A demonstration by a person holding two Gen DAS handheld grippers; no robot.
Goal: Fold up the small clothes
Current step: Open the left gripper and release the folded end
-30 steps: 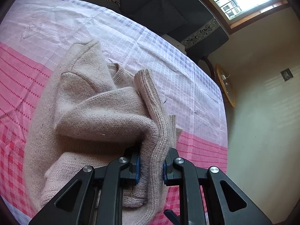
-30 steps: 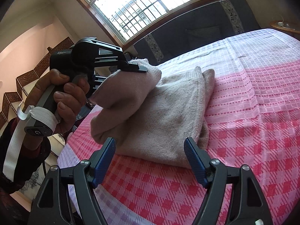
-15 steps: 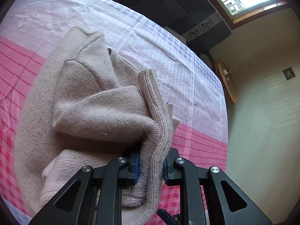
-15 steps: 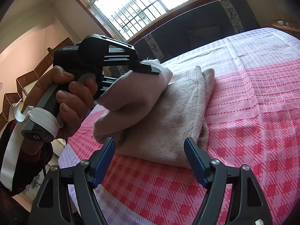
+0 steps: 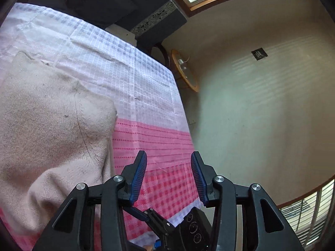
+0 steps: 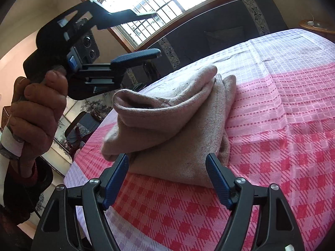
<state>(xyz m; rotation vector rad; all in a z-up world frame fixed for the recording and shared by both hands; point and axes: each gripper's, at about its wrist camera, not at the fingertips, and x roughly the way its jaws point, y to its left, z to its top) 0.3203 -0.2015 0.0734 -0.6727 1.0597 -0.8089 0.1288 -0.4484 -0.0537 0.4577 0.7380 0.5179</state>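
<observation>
Change: released the sweater [image 6: 175,129] since a second ago, left gripper [image 5: 168,175] lifted clear
Left gripper: jaws opening, nothing between them
Right gripper [image 6: 167,179]: jaws wide apart, empty, just short of the sweater's near edge
Sweater: folded in a heap on the pink checked cloth [image 6: 282,150]
Hand [image 6: 33,113]: wrapped around the left handle

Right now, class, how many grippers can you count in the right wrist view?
2. The right gripper stands at the bottom edge, in front of the sweater. The left gripper, opening with nothing between its fingers, is raised at upper left in a hand.
</observation>
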